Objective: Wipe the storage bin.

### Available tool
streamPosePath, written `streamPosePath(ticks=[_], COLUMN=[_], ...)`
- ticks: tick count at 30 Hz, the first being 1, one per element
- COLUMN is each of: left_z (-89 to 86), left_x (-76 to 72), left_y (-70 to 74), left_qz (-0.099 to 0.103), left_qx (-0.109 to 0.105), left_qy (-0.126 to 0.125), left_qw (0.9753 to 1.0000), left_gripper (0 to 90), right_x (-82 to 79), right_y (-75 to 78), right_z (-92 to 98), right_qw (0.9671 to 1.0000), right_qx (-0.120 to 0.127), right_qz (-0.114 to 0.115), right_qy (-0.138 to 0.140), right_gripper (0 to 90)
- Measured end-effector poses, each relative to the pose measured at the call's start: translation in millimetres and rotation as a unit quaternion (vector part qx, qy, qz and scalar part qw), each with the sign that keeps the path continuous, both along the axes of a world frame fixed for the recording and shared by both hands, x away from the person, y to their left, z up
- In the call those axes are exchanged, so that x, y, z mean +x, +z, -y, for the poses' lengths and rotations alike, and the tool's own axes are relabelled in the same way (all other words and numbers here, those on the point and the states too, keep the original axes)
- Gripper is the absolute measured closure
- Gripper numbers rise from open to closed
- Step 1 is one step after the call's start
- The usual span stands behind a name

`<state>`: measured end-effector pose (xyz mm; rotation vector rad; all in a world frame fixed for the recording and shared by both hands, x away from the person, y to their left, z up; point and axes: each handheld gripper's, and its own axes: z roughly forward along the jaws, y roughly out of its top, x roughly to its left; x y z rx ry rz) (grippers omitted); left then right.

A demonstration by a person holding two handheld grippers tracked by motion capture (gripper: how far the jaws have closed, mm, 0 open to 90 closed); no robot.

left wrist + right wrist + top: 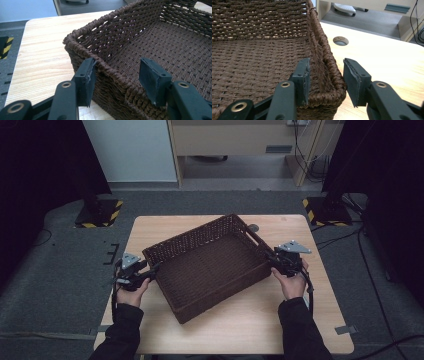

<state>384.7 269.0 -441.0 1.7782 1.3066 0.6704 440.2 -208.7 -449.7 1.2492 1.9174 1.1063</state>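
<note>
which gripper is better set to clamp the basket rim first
Right gripper: its open jaws straddle the wicker basket rim closely. Left gripper also straddles the rim, but with a wider gap.

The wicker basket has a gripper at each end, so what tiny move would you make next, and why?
Probably shut both sets of jaws. The left gripper straddles the wicker basket's rim with one jaw outside and one inside, and the right gripper does the same at the opposite end. Both are open with a gap showing, so neither grips the basket yet.

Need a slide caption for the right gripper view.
Right gripper open, fingers straddling the wicker basket rim on the wooden table.
</note>
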Motion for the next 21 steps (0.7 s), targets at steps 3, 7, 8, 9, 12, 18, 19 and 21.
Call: streamPosePath(ticks=[3, 7, 8, 9, 12, 18, 19, 21], left_z=[1.5, 5.8, 7.0, 7.8, 3.3, -2.5, -1.8, 0.0], left_x=[-6.4, -11.1, -10.4, -9.3, -6.1, 3.5, 3.7, 1.8], left_y=[3.4, 3.3, 2.5, 1.4, -0.3, -4.0, -3.6, -2.7], left_qz=[0.004, 0.002, 0.000, -0.001, -0.003, -0.008, -0.008, -0.008], left_qx=[-0.004, -0.001, 0.004, 0.011, 0.011, -0.002, 0.001, 0.007], left_qy=[-0.009, -0.016, -0.014, -0.008, -0.004, -0.007, -0.005, -0.003], left_qw=[0.9999, 0.9999, 0.9999, 0.9999, 0.9999, 0.9999, 0.9999, 0.9999], left_gripper=[45.5, 45.6, 45.9, 46.5, 51.1, 48.2, 48.5, 48.6], right_x=[-5.1, -17.8, -20.8, -22.0, -20.4, -7.7, -7.2, -8.3], right_y=[2.4, 4.5, 5.5, 6.4, 10.4, 4.6, 3.4, 3.2], right_z=[-0.5, -1.8, -1.5, -1.6, 1.8, 4.6, 4.5, 3.6], right_qw=[0.9999, 0.9997, 0.9996, 0.9995, 0.9995, 0.9992, 0.9989, 0.9981], right_qx=[-0.005, 0.004, 0.006, 0.009, 0.008, 0.000, -0.006, -0.005], right_qz=[-0.010, -0.022, -0.025, -0.029, -0.023, -0.029, -0.033, -0.043], right_qy=[0.003, 0.006, 0.011, 0.012, 0.020, 0.029, 0.032, 0.042], right_gripper=[58.9, 58.4, 58.3, 58.4, 61.9, 68.5, 71.7, 78.5])
